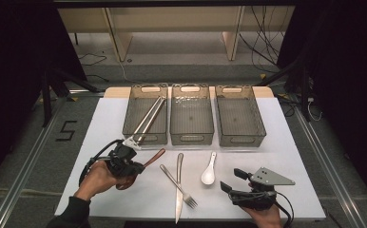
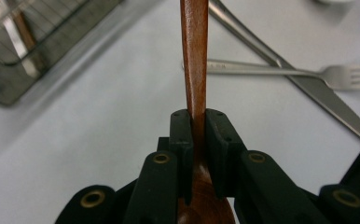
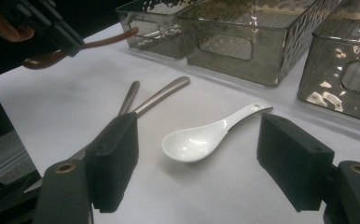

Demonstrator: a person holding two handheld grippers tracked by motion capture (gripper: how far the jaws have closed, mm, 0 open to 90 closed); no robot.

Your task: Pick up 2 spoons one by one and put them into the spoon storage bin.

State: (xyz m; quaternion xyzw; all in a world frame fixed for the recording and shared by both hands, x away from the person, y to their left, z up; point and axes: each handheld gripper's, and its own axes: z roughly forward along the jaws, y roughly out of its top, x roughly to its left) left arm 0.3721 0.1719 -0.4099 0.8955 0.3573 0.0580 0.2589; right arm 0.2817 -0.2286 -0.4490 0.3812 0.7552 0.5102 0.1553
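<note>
The wooden spoon (image 2: 194,60) is clamped in the left tool (image 1: 133,167), whose jaws are pinched narrow on the neck just above the bowl, so the brown handle juts out ahead of the jaws and points toward the bins; in the right gripper view it hangs clear of the white desk (image 1: 101,123), off the surface. Gripping near the bowl looks meant to keep the long handle free to be steered into a bin. The leftmost wire bin (image 1: 146,114) already holds metal chopsticks (image 1: 149,116) leaning across it, while the middle bin (image 1: 191,114) and right bin (image 1: 239,114) look empty, which suggests a sorting of utensils by kind. Still lying on the desk are a fork (image 1: 178,185) crossed over a table knife (image 1: 179,187), and just beside them a white ceramic soup spoon (image 3: 211,136). The right tool (image 1: 233,180) hangs low near the desk's front edge with its jaws wide apart and nothing between them, facing the ceramic spoon. Beyond the desk are a grey floor, trailing cables, pale wooden furniture legs and dark curtains at both sides.
</note>
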